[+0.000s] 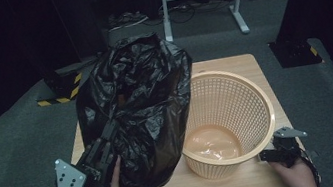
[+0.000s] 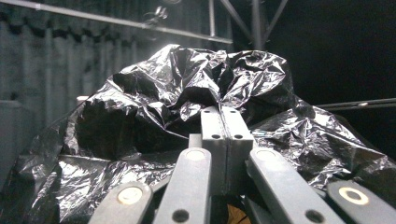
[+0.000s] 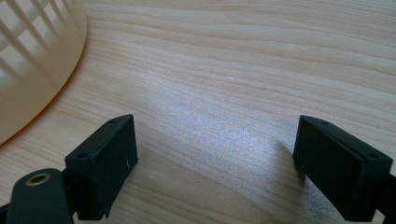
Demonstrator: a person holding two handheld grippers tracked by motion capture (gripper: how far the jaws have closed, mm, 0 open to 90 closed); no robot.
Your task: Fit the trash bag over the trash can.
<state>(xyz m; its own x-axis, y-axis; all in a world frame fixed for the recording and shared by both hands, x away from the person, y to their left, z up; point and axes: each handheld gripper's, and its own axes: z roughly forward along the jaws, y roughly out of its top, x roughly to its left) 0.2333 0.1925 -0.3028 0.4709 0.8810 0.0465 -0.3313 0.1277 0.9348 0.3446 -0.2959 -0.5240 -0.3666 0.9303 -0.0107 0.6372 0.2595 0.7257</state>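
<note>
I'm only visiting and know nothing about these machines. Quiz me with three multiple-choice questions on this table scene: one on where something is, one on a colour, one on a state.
1. Where is the black bag relative to the basket?
A. inside it
B. beside it, on the left in the high view
C. under the table

2. What colour is the basket?
A. pale orange
B. blue
C. green

3. How do the right gripper jaws stand?
A. shut on the basket rim
B. clamped on the bag
C. open, nothing between them

Answers:
1 B: in the high view the bag stands on the table left of the basket, where the left gripper pinches its film.
2 A: its lattice wall is pale orange.
3 C: in the right gripper view bare wood shows between the parted jaws.
</note>
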